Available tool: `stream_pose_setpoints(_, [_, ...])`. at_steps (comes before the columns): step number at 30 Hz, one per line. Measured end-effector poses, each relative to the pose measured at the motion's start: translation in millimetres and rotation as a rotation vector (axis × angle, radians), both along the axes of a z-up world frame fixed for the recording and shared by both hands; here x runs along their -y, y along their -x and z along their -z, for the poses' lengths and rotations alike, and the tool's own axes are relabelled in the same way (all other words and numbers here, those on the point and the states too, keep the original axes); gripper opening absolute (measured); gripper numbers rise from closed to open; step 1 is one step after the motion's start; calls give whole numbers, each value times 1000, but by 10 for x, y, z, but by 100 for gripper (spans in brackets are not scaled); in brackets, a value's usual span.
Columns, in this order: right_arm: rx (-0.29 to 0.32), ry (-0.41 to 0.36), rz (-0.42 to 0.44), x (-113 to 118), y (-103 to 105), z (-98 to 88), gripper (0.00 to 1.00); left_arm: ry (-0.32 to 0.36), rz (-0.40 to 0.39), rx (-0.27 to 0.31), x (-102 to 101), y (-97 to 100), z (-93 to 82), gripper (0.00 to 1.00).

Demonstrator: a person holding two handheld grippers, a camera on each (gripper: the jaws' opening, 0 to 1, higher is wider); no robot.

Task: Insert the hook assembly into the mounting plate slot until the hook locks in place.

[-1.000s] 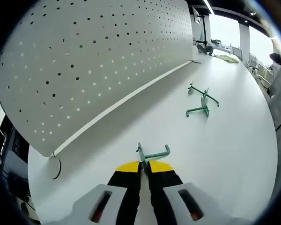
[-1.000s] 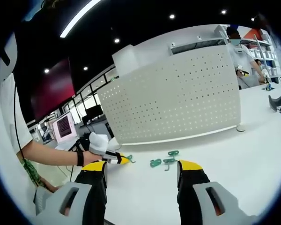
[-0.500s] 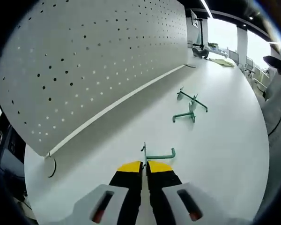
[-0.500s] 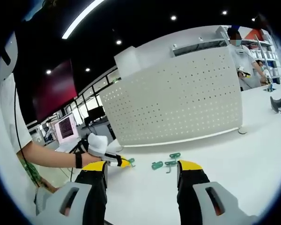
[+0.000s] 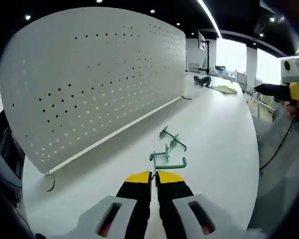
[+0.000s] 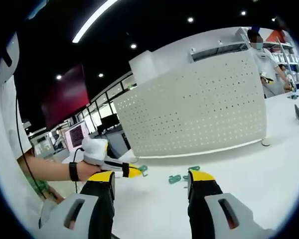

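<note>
My left gripper (image 5: 154, 174) is shut on a green wire hook (image 5: 168, 167), which it holds up off the white table (image 5: 214, 129). The hook's bar points to the right of the jaws. The white perforated mounting plate (image 5: 89, 79) stands upright to the left of the hook, a good way off. From the right gripper view, the left gripper (image 6: 130, 171) and its hook (image 6: 142, 169) hang in front of the plate (image 6: 199, 109), with a gloved hand behind them. My right gripper (image 6: 152, 179) is open with nothing between its jaws.
Two more green hooks (image 5: 172, 140) lie on the table near the plate's foot, also seen as hooks (image 6: 182, 177) from the right. A person (image 6: 263, 59) stands beyond the plate's far end. Small items (image 5: 209, 84) lie at the far end of the table.
The left gripper has risen and tilted up with the hook in it, so the plate now stands taller in its view. The right gripper has stayed open and almost still.
</note>
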State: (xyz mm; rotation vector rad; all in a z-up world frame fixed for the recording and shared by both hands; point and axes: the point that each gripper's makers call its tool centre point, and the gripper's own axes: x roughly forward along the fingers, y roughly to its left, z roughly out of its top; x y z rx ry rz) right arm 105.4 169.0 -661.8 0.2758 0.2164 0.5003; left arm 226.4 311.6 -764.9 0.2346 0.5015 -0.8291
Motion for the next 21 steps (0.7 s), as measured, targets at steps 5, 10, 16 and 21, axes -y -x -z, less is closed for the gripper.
stream_pose_setpoints(5, [13,-2,-24,-57,0,-36,59,35,-13,14,34,132,-133,4])
stream_pose_setpoints(10, [32,-10,-46,-104,-5,-75,58,92,-36,14,48,256,-256,4])
stream_pose_setpoints(16, [55,-25,-67,-179,-5,-147,57,147,-15,28,175,484,-402,4])
stream_pose_setpoints(21, [52,-33,-101,-267,26,-149,51,227,-7,45,328,654,-597,4])
